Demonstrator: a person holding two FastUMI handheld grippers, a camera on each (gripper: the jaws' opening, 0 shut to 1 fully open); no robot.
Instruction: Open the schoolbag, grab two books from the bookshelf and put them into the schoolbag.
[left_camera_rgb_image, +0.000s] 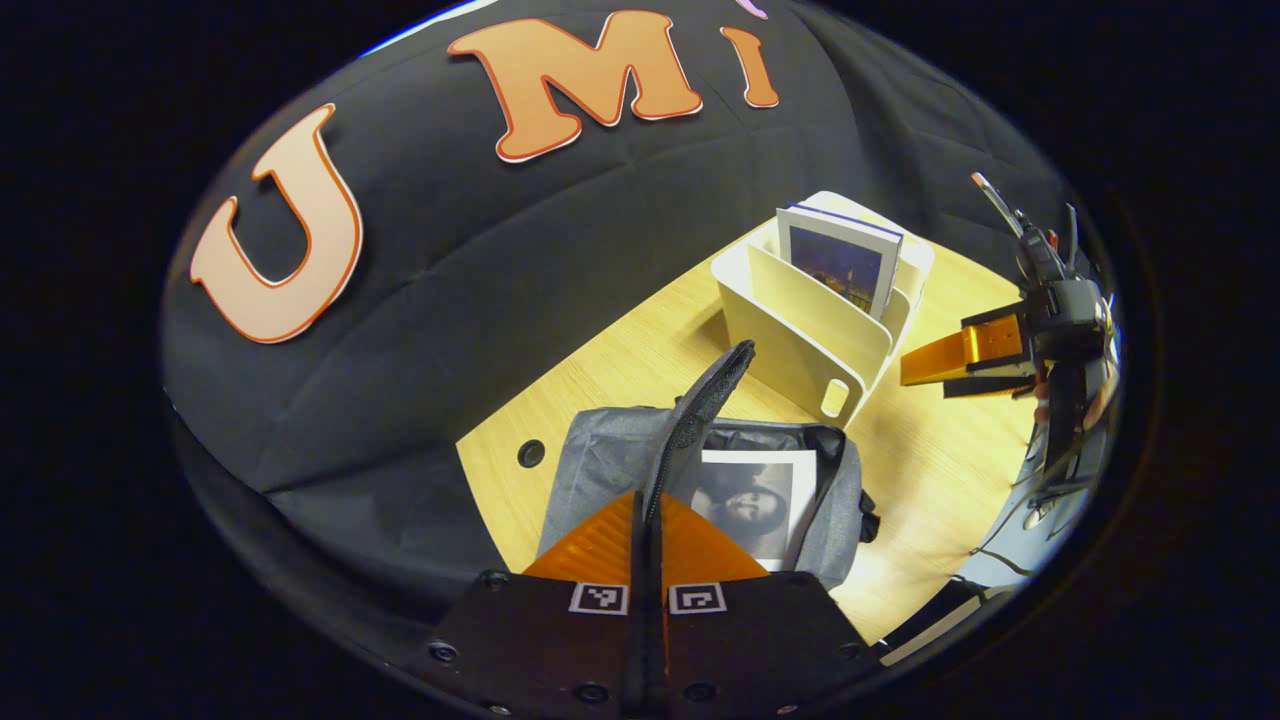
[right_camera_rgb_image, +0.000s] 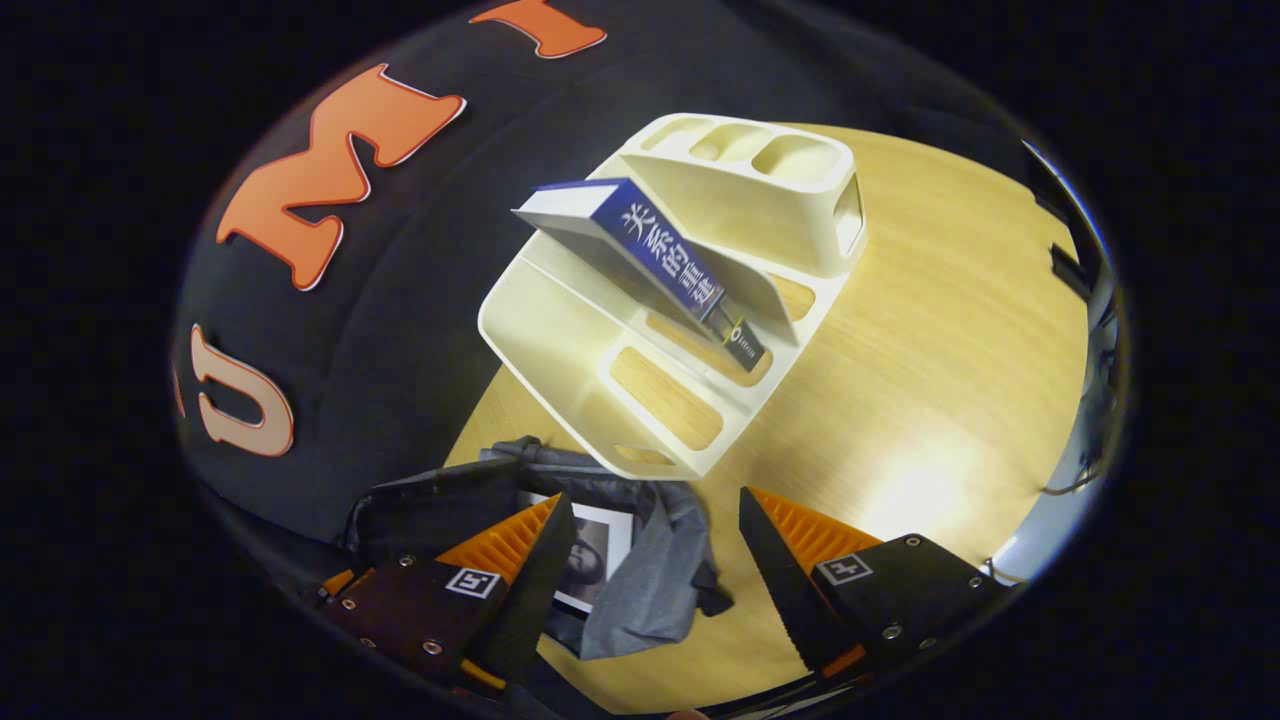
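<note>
Already the task looks about half done. Nearest in the left gripper view, the left gripper (left_camera_rgb_image: 648, 520) has its jaws closed on the schoolbag's strap (left_camera_rgb_image: 700, 405), a dark webbing band that runs up between the fingers and stands above the bag, holding the mouth open. Just beyond, the grey schoolbag (left_camera_rgb_image: 600, 460) lies on the bench (left_camera_rgb_image: 930, 470) with its top unzipped, and one book (left_camera_rgb_image: 765, 495), with a black-and-white cover, lies inside it. So the opening step is finished and the first book seems delivered.

In the right gripper view, the right gripper (right_camera_rgb_image: 650, 555) hangs above the bag's edge and the bench with its jaws spread wide and nothing between them. Farther off stands the cream bookshelf (right_camera_rgb_image: 560, 340), just beside the bag, and a second book (right_camera_rgb_image: 670, 265) with a blue spine leans upright in one of its slots, untouched.

What remains, by my judgement, is for the empty right gripper to reach to the shelf, take that blue book and bring it into the open bag.
</note>
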